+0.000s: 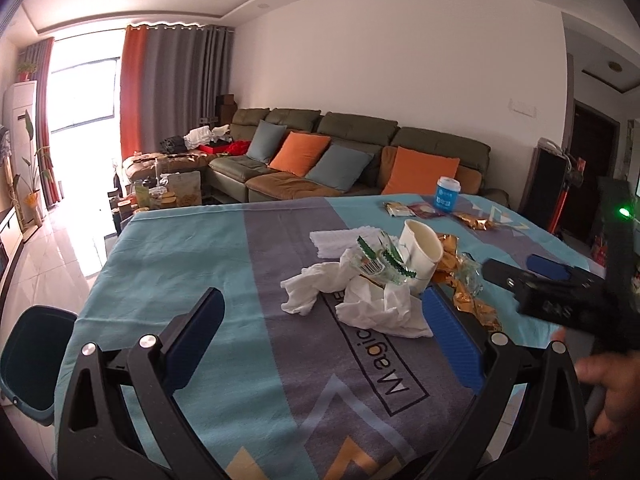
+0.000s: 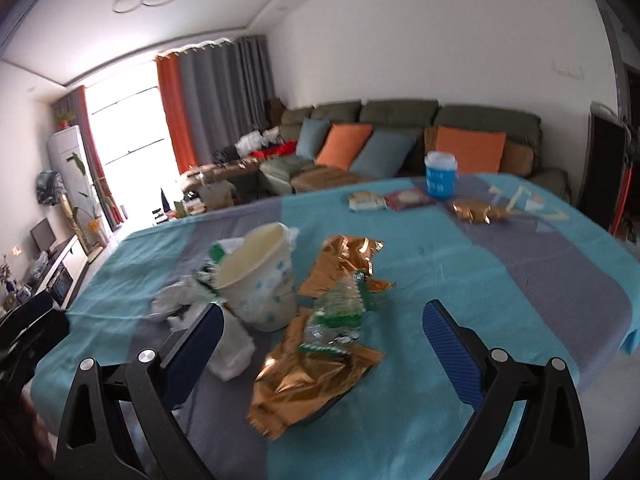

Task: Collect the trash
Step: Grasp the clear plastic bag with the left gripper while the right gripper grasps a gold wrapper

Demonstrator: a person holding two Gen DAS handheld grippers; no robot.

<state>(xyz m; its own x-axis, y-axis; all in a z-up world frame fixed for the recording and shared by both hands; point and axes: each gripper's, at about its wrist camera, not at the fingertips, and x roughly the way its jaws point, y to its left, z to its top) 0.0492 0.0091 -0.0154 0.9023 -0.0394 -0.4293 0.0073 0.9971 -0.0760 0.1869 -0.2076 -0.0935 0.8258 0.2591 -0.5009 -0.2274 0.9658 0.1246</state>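
Note:
A heap of trash lies mid-table: crumpled white tissues (image 1: 360, 300), a clear green-edged wrapper (image 1: 380, 260), a tipped white paper cup (image 1: 420, 256) and gold foil wrappers (image 1: 472, 300). My left gripper (image 1: 324, 334) is open just short of the tissues, its jaws wide apart. In the right wrist view the cup (image 2: 260, 280) stands left of centre, and gold foil wrappers (image 2: 308, 376) with a clear green wrapper (image 2: 340, 312) lie between the spread fingers. My right gripper (image 2: 324, 338) is open above that foil. It also shows as a black body with blue pads (image 1: 548, 272) at the right.
A teal and grey cloth (image 1: 192, 248) covers the table. At the far end are a blue tub (image 2: 440, 174), small snack packets (image 2: 388, 200) and another gold wrapper (image 2: 476, 210). A dark bin (image 1: 32, 356) stands by the table's left edge. A sofa (image 1: 360, 152) lies behind. A hand (image 1: 612, 380) shows at right.

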